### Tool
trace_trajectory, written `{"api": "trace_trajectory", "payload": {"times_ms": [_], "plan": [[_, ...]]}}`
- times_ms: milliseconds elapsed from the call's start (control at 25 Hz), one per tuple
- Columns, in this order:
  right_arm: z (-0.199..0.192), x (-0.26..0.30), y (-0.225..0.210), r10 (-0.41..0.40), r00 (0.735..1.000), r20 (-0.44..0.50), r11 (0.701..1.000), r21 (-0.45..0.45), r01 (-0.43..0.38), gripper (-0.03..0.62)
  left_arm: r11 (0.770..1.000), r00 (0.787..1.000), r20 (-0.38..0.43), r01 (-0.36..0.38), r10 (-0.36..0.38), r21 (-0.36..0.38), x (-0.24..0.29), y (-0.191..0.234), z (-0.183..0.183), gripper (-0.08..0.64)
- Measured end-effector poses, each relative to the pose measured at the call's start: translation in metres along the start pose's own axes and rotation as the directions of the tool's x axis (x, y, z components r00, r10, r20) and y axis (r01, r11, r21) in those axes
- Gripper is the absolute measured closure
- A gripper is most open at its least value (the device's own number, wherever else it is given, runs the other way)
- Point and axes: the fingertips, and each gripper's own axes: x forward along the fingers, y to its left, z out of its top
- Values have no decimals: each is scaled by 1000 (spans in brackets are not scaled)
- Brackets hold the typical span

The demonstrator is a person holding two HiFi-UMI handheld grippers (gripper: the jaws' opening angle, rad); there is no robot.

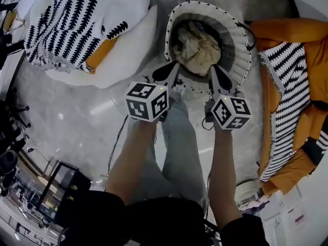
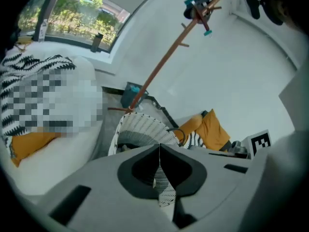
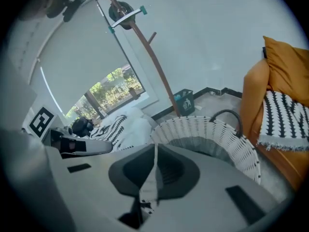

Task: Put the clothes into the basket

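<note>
A white woven basket (image 1: 242,41) stands on the pale floor ahead of me, with a crumpled beige garment (image 1: 197,47) lying inside it. My left gripper (image 1: 175,66) hangs over the basket's near rim on the left, and my right gripper (image 1: 214,68) hangs over it on the right. Both point down toward the basket. In the left gripper view the jaws of the left gripper (image 2: 159,150) meet in a thin line, with the basket (image 2: 140,127) beyond and no cloth between them. The right gripper (image 3: 155,150) is likewise shut and empty, with the basket (image 3: 212,129) just past it.
A white cushion seat with a black-and-white throw (image 1: 72,19) lies at the left. An orange sofa with a striped blanket (image 1: 292,86) stands at the right. Behind the basket are a slanted wooden coat stand (image 2: 164,62) and a small bin (image 3: 185,100). The person's legs (image 1: 177,142) are below the grippers.
</note>
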Motion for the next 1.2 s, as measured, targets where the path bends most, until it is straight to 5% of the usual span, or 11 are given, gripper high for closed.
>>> {"api": "trace_trajectory", "payload": {"times_ms": [240, 480, 600, 800, 1200], "plan": [[44, -11, 118, 241, 969, 59, 969, -68, -237, 578, 997, 971, 237, 24, -6, -72, -101, 13, 62, 551], [88, -24, 243, 381, 922, 73, 916, -161, -366, 580, 989, 873, 475, -51, 110, -135, -241, 42, 130, 551], [112, -37, 315, 446, 890, 89, 884, -200, -423, 580, 983, 807, 564, -107, 175, -151, -323, 52, 159, 551], [169, -50, 436, 578, 803, 142, 803, -271, -530, 580, 961, 662, 697, -221, 275, -169, -454, 67, 209, 551], [229, -117, 614, 742, 645, 182, 649, -438, -622, 581, 906, 442, 830, -391, 341, -164, -645, 43, 266, 551]]}}
